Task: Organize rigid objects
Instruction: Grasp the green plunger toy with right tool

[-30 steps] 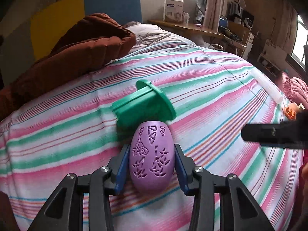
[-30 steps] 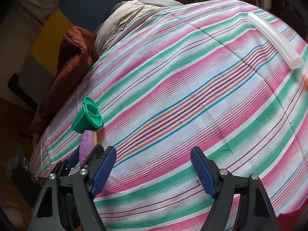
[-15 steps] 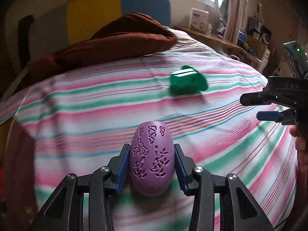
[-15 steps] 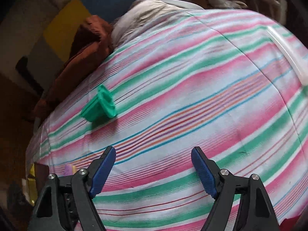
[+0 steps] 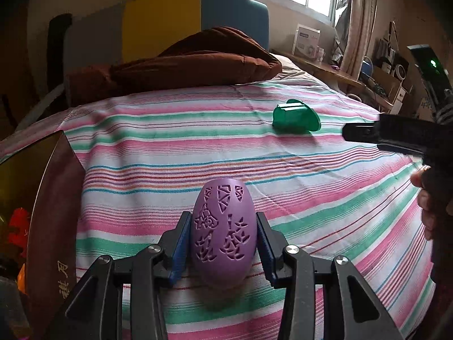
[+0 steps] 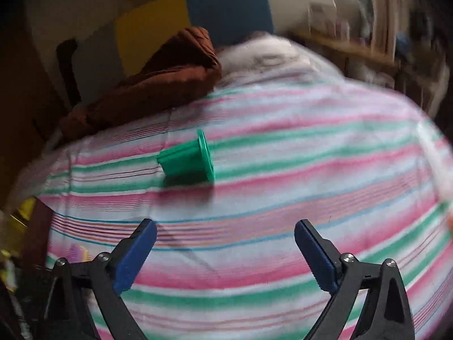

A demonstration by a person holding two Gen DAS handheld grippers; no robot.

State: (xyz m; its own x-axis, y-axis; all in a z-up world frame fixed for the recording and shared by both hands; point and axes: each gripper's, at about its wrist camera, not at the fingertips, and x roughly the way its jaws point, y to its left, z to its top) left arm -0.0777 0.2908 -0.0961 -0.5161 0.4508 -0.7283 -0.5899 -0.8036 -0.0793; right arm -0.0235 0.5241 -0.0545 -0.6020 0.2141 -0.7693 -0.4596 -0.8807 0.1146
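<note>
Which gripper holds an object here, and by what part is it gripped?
The left gripper holds the purple egg, pads pressing its two long sides. The right gripper, its jaws just opened wider, holds nothing.

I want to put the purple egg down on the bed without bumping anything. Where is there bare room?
The striped bedspread is bare between the purple egg in the left gripper and the green flanged piece; also under the open right gripper. It is crowded by the brown quilt at the head and the dark box at the left edge.
</note>
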